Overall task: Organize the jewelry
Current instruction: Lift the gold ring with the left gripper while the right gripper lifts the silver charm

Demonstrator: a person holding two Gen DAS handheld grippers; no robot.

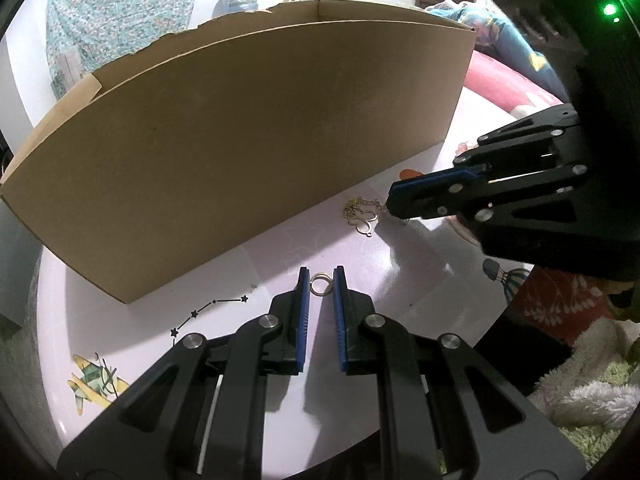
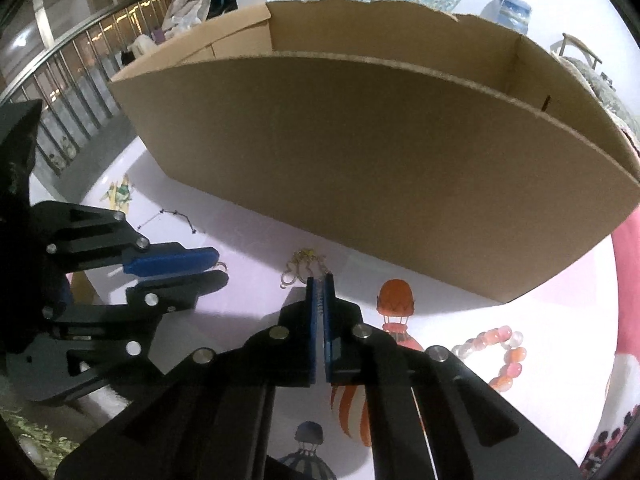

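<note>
A small metal ring (image 1: 321, 283) sits between the blue pads of my left gripper (image 1: 321, 276), which is shut on it just above the white table (image 1: 360, 360). The ring (image 2: 222, 267) also shows at that gripper's tip (image 2: 218, 269) in the right wrist view. A gold chain with a looped pendant (image 1: 360, 218) lies in front of the cardboard box (image 1: 240, 140). My right gripper (image 2: 320, 278) is shut on one strand of this chain (image 2: 304, 266), which runs down between its pads. From the left wrist view, the right gripper (image 1: 391, 200) reaches the chain from the right.
The open cardboard box (image 2: 380, 160) stands close behind both grippers. A bracelet of pink and orange beads (image 2: 504, 356) lies on the table to the right. The round table (image 2: 248, 240) carries printed balloons and planes; fluffy fabric (image 1: 580, 392) lies beyond its edge.
</note>
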